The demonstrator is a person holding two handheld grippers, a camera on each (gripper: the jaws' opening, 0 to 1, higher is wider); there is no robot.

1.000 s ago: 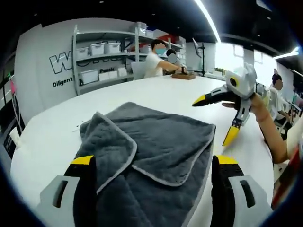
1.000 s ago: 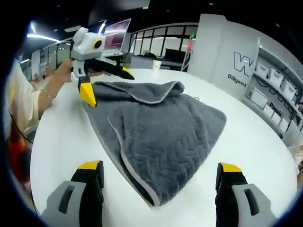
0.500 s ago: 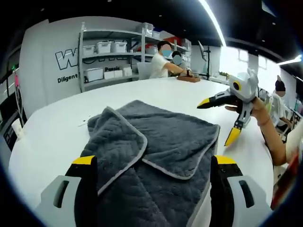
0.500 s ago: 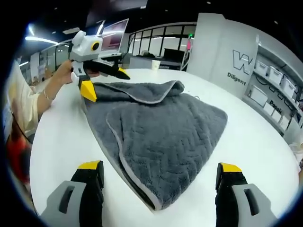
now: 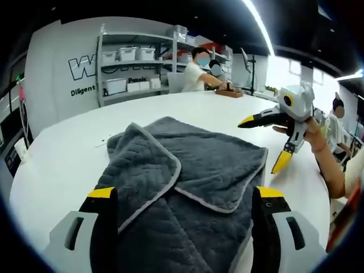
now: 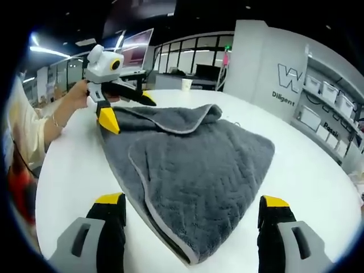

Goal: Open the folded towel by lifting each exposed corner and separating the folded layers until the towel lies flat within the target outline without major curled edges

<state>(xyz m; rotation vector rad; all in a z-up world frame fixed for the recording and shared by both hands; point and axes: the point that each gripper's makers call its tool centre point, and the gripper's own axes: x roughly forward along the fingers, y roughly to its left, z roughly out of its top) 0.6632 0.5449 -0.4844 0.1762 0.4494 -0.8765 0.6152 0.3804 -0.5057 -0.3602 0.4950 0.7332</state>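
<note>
Towel folded on the white table, both grippers wide and empty

We see the grey towel [image 5: 187,187] lying on the white table [image 5: 62,153], still folded, with bare tabletop around it on every side. In the left gripper view one corner flap is turned over onto the towel's near side, its pale piped edge running in a curve. The left gripper [image 5: 181,199] holds its jaws wide over the towel's near edge, gripping nothing. The right gripper [image 6: 190,207] is spread wide above the towel's opposite folded edge, also empty. Beyond the towel, shelves [image 5: 128,68] with white bins stand against the wall.
</note>
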